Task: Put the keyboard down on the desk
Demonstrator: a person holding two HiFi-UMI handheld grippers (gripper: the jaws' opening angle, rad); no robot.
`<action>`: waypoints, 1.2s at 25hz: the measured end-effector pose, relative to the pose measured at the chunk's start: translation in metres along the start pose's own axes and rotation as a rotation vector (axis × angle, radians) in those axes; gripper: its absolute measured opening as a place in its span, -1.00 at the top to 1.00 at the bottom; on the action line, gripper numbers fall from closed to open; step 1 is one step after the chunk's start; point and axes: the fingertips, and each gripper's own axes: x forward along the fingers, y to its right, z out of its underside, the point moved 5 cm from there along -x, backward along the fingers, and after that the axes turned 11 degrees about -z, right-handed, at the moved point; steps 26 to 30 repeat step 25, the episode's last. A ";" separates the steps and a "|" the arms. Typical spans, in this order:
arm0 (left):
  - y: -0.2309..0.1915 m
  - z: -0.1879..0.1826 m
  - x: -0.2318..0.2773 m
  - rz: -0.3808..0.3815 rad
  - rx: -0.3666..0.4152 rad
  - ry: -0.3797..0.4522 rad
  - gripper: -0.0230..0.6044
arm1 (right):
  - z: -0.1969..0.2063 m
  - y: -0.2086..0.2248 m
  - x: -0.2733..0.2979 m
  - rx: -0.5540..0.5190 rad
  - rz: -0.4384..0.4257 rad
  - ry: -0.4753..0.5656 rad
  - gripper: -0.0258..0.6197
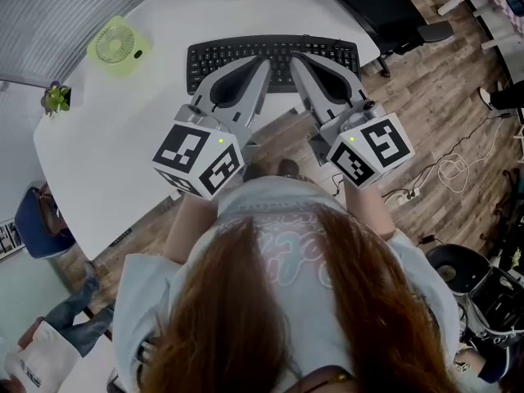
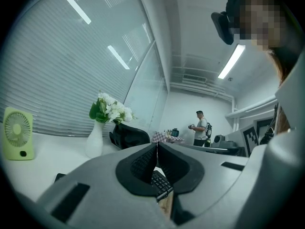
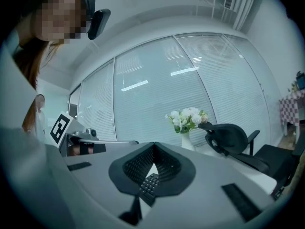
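Lying flat on the desk: the keyboard under two closed tongs

The keyboard (image 1: 274, 46) is being borne by the white desk (image 1: 123, 162). It is flat and key side up, with its long near side close to the desk's curved rim. That is how the task wants it, though what laid it there is not being shown.

The left gripper (image 1: 264, 62) and the right gripper (image 1: 295, 57) are being held side by side over the keyboard's near half, their tips angled toward each other. On both tongs the jaws are being pressed together at the tips, with nothing pinched there. In each gripper view, keys are only being glimpsed through the small gap lower down between the pads.

Since the jaws close sideways and the board lies flat beneath them, no hold on it is judged to be in force. Such a pose would suit tongs about to take the board up as well as tongs that have let it go.

Farther out, a green fan (image 1: 117, 46) is being shown well apart on the left, and a small green plant (image 1: 56, 98) is sitting at the desk's left corner. A vase of white flowers (image 2: 95, 140) is standing beyond the keyboard, beside a dark office chair (image 3: 233, 135).

Cables (image 1: 446, 170) are being left loose on the wooden floor (image 1: 426, 121), and a person (image 2: 201, 128) is standing far off. Nothing is being seen crowding the keyboard; only the near rim is judged worth minding.
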 end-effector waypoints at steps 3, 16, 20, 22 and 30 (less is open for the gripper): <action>0.000 -0.002 0.000 0.014 -0.006 0.015 0.88 | 0.000 0.001 -0.001 -0.004 0.004 -0.003 0.91; 0.004 -0.002 0.006 0.019 0.004 0.019 0.88 | -0.001 0.003 0.000 -0.027 0.008 -0.016 0.91; 0.004 -0.002 0.005 0.019 0.011 0.021 0.88 | 0.000 0.001 0.002 -0.033 0.006 -0.017 0.91; 0.001 -0.001 0.005 0.018 0.010 0.021 0.88 | 0.000 0.001 0.004 -0.036 0.007 -0.018 0.91; -0.005 -0.001 0.004 0.014 0.006 0.020 0.88 | 0.002 0.000 0.009 -0.038 0.007 -0.020 0.91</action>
